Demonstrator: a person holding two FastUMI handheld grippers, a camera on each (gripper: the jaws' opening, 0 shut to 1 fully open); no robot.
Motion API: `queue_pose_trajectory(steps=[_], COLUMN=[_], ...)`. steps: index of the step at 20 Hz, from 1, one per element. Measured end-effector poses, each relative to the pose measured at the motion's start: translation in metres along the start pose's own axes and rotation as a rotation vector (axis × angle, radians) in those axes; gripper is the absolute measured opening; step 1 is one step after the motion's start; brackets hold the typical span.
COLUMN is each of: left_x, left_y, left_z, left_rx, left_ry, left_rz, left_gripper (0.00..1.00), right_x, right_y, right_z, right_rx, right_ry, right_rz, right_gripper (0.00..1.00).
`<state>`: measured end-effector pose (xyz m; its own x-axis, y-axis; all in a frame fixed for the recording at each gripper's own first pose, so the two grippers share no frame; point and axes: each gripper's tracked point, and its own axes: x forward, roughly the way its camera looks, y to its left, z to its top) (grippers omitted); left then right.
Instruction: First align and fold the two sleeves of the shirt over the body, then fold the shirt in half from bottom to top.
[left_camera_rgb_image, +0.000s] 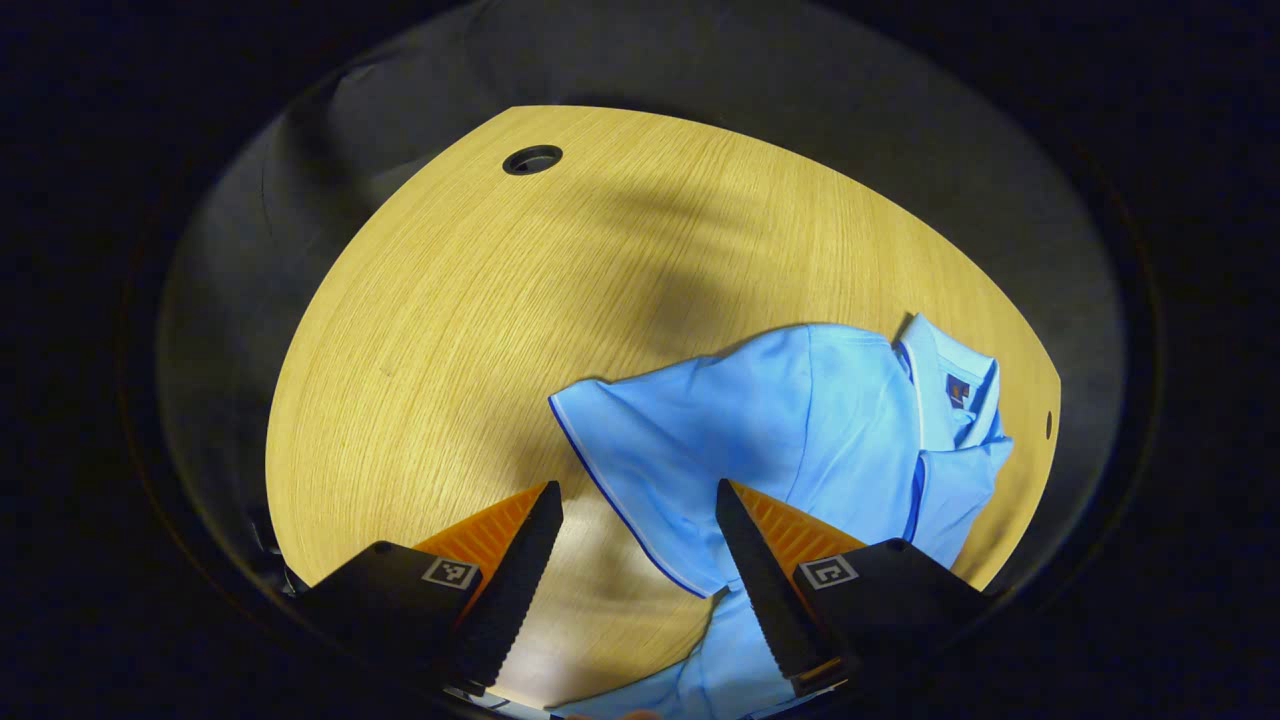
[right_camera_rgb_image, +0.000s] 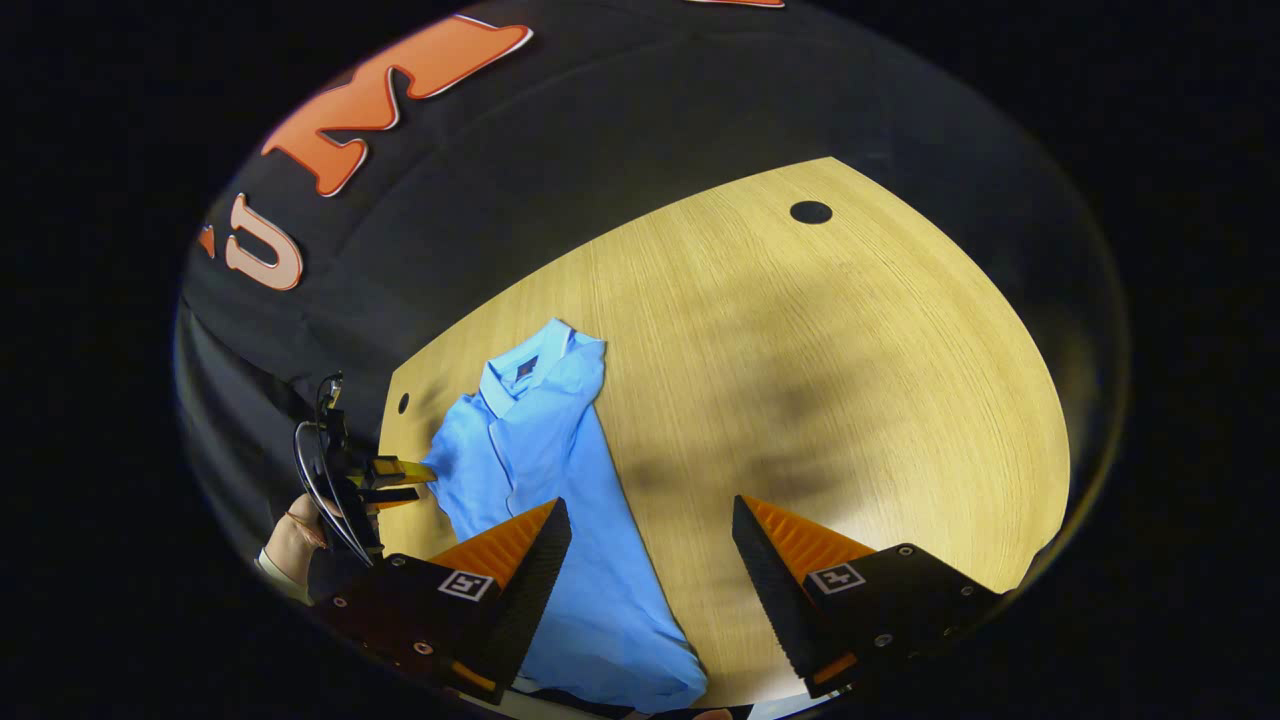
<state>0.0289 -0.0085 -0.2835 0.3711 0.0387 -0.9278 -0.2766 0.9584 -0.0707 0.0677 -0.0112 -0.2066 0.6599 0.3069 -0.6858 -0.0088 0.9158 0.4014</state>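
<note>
No readable text; shirt (left_camera_rgb_image: 800, 430) collar tag illegible.

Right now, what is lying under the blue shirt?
The blue shirt lies flat on the wooden table; bare tabletop shows around it on three sides. One sleeve spreads over the wood. Whatever might lie beneath the cloth is covered and cannot be seen.

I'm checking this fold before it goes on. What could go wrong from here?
1. The left gripper is open over the shirt's left sleeve; closing too deep might also catch the body layer.
2. The shirt lies near the table's edge by the collar, so a tug could drag it off.
</note>
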Motion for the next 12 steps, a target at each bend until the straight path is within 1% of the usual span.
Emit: queue_pose_trajectory(steps=[2, 5, 6, 7, 8, 9, 10, 11, 12], left_x=[0.005, 0.011, 0.010, 0.015, 0.020, 0.017, 0.019, 0.017, 0.014], left_y=[0.001, -0.003, -0.001, -0.001, -0.002, -0.006, -0.009, -0.009, -0.006], left_z=[0.000, -0.008, -0.006, -0.005, -0.006, -0.007, -0.006, -0.004, -0.002], left_rx=[-0.012, -0.052, -0.051, -0.048, -0.047, -0.043, -0.037, -0.032, -0.025], left_ry=[0.007, 0.031, 0.024, 0.020, 0.021, 0.021, 0.021, 0.018, 0.016], left_rz=[0.006, -0.011, 0.006, 0.017, 0.018, 0.014, 0.010, 0.006, 0.016], left_gripper=[1.00, 1.00, 0.98, 0.92, 0.74, 0.63, 0.49, 0.39, 0.22], right_x=[0.004, 0.008, 0.008, 0.009, 0.010, 0.011, 0.011, 0.012, 0.013], right_y=[-0.004, -0.004, -0.003, -0.002, -0.003, -0.003, -0.004, -0.004, -0.004], right_z=[0.001, 0.001, 0.001, 0.001, -0.001, -0.002, -0.003, -0.004, -0.004], right_rx=[0.007, 0.011, 0.010, 0.006, 0.001, -0.002, -0.006, -0.008, -0.010], right_ry=[0.008, 0.018, 0.022, 0.024, 0.029, 0.036, 0.042, 0.043, 0.043], right_rz=[0.004, 0.016, 0.022, 0.025, 0.026, 0.026, 0.025, 0.021, 0.023], right_gripper=[0.98, 0.98, 0.98, 0.98, 0.98, 0.98, 0.98, 0.98, 0.98])
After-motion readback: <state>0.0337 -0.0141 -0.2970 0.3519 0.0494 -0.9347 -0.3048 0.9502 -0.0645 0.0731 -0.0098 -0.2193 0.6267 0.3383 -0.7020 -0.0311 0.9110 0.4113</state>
